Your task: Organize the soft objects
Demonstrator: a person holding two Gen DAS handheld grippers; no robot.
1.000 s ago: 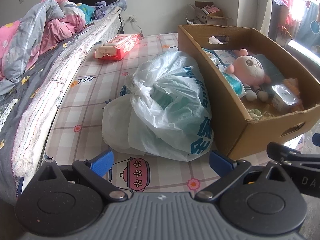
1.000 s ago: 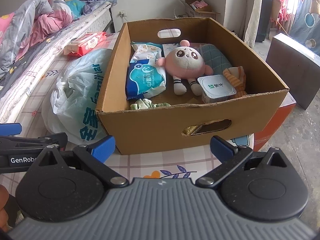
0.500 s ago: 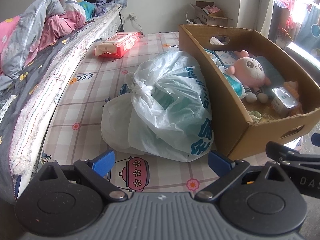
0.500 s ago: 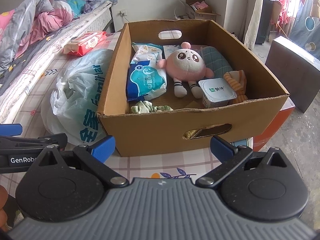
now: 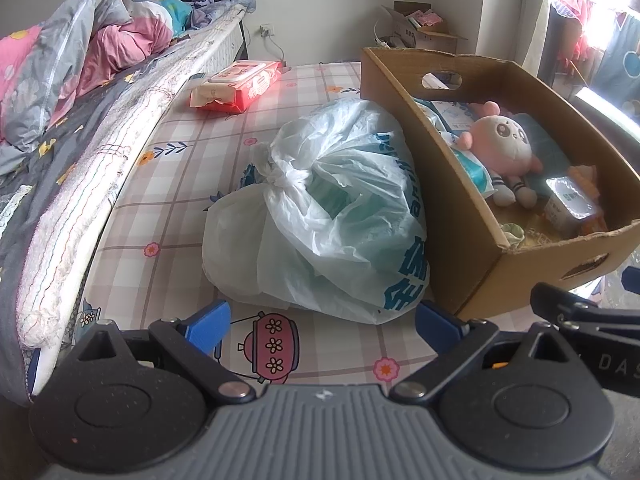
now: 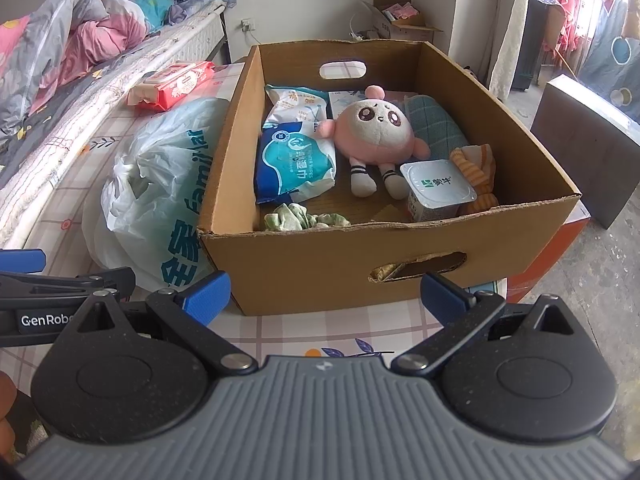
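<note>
Knotted white plastic bag [image 5: 320, 216] lies directly ahead of the open, empty left tongs [image 5: 320, 318], nearer than the open right tongs [image 6: 324, 294].

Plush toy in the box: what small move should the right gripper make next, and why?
Probably ease the right gripper forward over the cardboard box's near wall toward the pink plush toy. Its jaws are open and empty, short of the box, and the toy lies uncovered.

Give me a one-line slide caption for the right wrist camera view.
Open right gripper faces a cardboard box holding a pink plush doll, wet-wipe packs and a yogurt cup, tied plastic bag alongside.
</note>
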